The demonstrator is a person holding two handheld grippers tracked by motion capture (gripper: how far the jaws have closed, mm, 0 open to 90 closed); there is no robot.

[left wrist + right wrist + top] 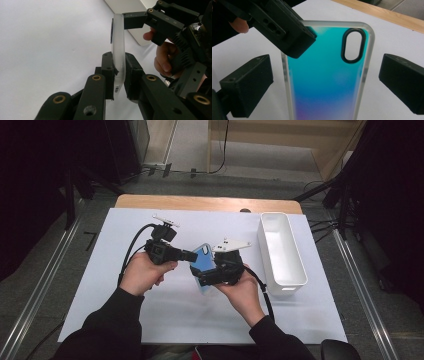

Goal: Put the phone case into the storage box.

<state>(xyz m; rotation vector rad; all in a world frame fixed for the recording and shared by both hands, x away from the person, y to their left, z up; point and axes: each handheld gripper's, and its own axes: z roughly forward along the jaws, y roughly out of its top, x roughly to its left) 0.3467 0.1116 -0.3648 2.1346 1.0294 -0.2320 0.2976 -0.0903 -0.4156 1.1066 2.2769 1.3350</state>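
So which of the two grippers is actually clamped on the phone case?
The left gripper: its fingers squeeze the phone case at its edge. The right gripper has fingers standing apart, a gap on either side of the case.

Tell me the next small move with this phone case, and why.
Probably close the right gripper on the phone case: its jaws stand open either side of the case, apart from its edges, while the left gripper alone clamps one edge. The white bin waits beside.
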